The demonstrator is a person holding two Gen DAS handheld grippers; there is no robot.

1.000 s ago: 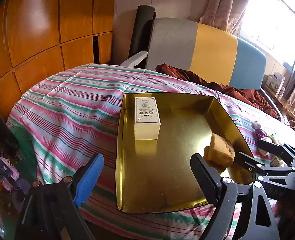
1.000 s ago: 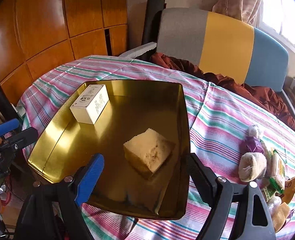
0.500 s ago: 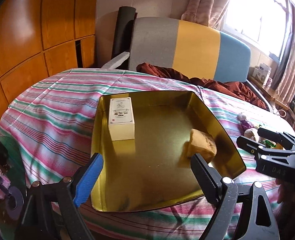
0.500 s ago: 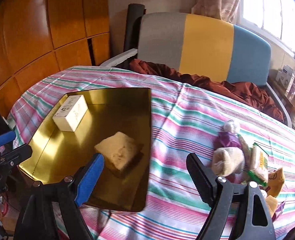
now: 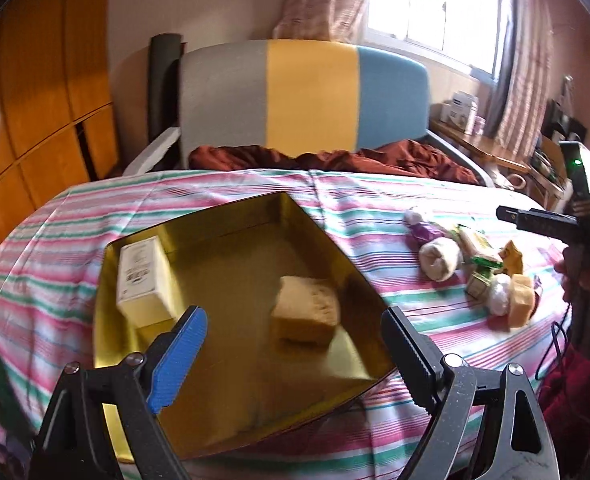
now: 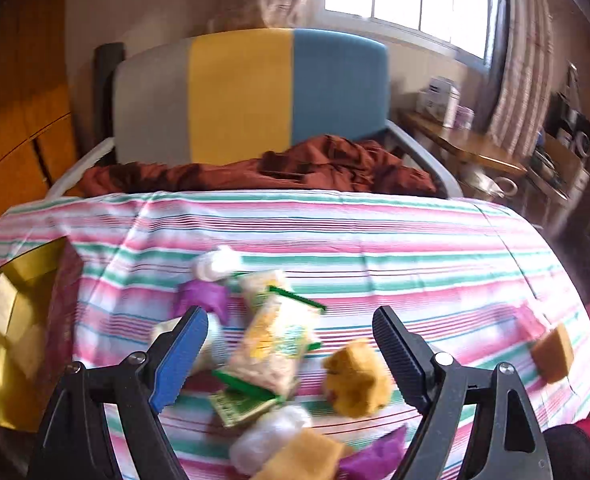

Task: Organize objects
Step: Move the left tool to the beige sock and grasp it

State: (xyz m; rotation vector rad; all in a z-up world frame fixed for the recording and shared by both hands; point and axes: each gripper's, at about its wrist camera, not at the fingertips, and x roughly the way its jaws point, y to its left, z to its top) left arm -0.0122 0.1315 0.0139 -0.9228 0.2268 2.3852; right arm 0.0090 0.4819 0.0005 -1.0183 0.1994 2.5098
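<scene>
The cloth (image 5: 223,192) over the worktop is striped in pink, green and white. The tray (image 5: 231,256) on it is shiny gold. In the tray lie a cream-white box (image 5: 143,276) with dark print and a tan sponge (image 5: 307,312). Among the loose things on the cloth are a purple wrapper (image 6: 203,296), a yellow packet (image 6: 275,340) edged in green, and an ochre sponge (image 6: 553,354). Each gripper has one blue pad (image 5: 179,356) and one black. The chair back (image 5: 307,96) is banded grey, yellow and blue.
</scene>
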